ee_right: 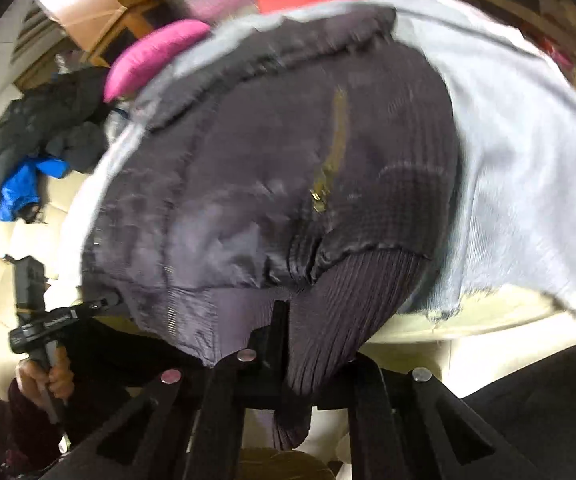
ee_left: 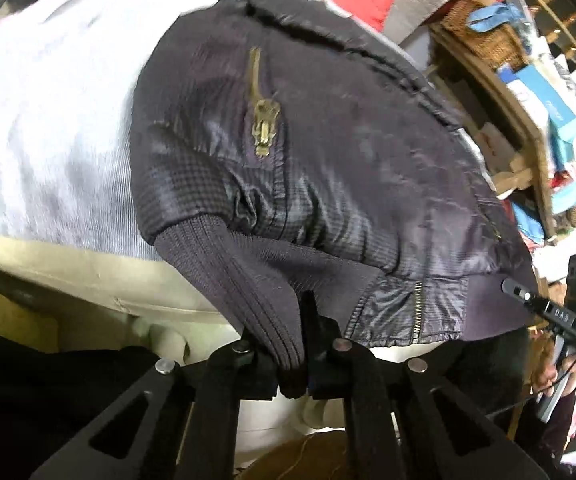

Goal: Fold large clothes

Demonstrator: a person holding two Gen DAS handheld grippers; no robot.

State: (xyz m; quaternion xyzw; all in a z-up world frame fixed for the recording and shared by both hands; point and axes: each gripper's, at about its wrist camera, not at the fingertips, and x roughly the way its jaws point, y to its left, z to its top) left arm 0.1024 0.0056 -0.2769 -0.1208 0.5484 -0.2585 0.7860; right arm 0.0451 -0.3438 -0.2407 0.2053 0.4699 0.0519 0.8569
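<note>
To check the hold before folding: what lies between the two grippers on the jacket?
In the left wrist view: the jacket's hem with a short zipper, from left gripper to right gripper.

A dark purplish-black bomber jacket (ee_left: pixel 328 152) lies spread on a pale grey ribbed cloth (ee_left: pixel 60 120) over a cream surface. Its shell is shiny and finely checked, with ribbed knit at the cuff (ee_left: pixel 248 280) and along the near hem. A brass zip (ee_left: pixel 262 120) with its pull hanging runs along the upper sleeve; a second, silvery zip (ee_left: pixel 418 308) crosses the hem band. The near hem is lifted off the surface, pinched at two spots. The far collar edge looks folded over, though blur makes that uncertain.
</note>
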